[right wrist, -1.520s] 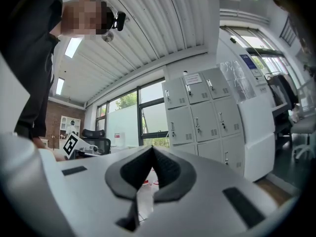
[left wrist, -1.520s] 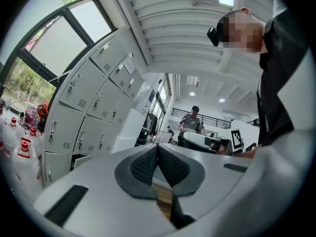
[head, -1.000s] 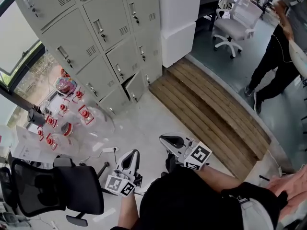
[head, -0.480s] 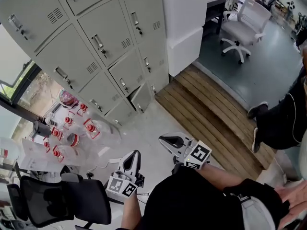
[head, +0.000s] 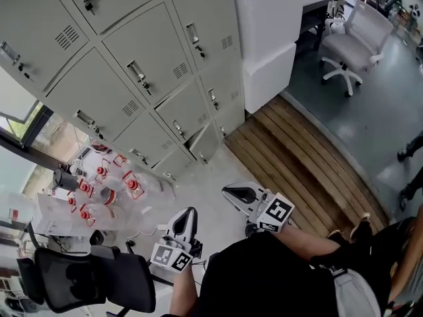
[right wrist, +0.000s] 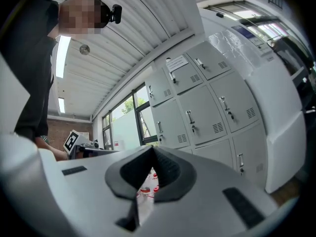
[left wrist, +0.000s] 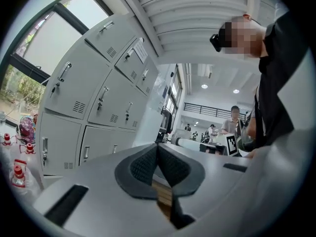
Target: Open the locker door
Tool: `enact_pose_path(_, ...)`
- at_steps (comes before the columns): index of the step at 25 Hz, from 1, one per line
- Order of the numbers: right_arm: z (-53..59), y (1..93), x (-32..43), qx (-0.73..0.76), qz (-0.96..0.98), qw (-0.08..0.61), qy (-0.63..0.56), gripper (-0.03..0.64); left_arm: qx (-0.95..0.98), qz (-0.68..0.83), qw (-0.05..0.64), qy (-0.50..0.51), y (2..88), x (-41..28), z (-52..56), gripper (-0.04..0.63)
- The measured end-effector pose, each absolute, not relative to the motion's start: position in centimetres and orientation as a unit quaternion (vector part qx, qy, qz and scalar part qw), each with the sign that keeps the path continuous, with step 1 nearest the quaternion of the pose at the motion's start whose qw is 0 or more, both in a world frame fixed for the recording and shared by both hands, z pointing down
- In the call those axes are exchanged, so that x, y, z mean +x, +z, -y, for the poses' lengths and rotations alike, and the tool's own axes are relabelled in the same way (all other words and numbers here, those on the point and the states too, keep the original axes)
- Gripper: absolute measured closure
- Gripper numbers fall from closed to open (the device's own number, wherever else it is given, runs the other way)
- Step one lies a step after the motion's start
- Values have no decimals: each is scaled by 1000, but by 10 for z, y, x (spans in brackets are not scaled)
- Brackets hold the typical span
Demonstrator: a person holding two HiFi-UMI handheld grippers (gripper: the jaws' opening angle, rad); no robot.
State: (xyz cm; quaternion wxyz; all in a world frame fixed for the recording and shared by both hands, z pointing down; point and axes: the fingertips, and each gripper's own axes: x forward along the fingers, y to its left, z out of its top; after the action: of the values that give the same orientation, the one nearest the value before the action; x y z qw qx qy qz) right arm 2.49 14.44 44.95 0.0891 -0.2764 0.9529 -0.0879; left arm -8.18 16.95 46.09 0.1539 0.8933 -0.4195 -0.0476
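Note:
A bank of grey lockers (head: pixel 152 65) fills the upper left of the head view. Each door has a small handle and vent slots. One bottom door (head: pixel 207 142) stands slightly ajar; the others look closed. My left gripper (head: pixel 190 211) and right gripper (head: pixel 228 191) are low in front of my body, well short of the lockers, touching nothing. In the left gripper view the left gripper (left wrist: pixel 157 147) has its pads together with nothing between them, lockers (left wrist: pixel 98 98) beyond. In the right gripper view the right gripper (right wrist: pixel 152 150) is also shut and empty, facing the lockers (right wrist: pixel 207 107).
White boxes (head: pixel 268 32) stand right of the lockers. A wooden platform (head: pixel 297 157) runs along the floor to the right. A white office chair (head: pixel 360 41) is far right, a black chair (head: pixel 86 279) at lower left. Red-capped bottles (head: pixel 99 183) lie by the window.
The head view has swung so the lockers sit larger and further right in it. The person in black at the right has almost left the frame. Both grippers keep their places, shut.

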Motion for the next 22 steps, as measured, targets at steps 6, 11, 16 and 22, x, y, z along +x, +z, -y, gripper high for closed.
enact_pose_path(6, -100, 464, 21, -257, -957, 84, -102, 609, 885, 437, 152, -47, 462, -83, -136, 580)
enact_pose_path(11, -72, 467, 8, -254, -957, 87, -109, 609, 880, 448, 154, -48, 463, -100, -109, 580)
enact_pose_path(16, -44, 482, -7, -264, -955, 72, -115, 609, 882, 442, 157, -55, 472, -120, -77, 580)
enact_pose_path(22, 3, 482, -34, -284, -950, 59, -117, 609, 886, 427, 163, -73, 476, -152, -20, 580)
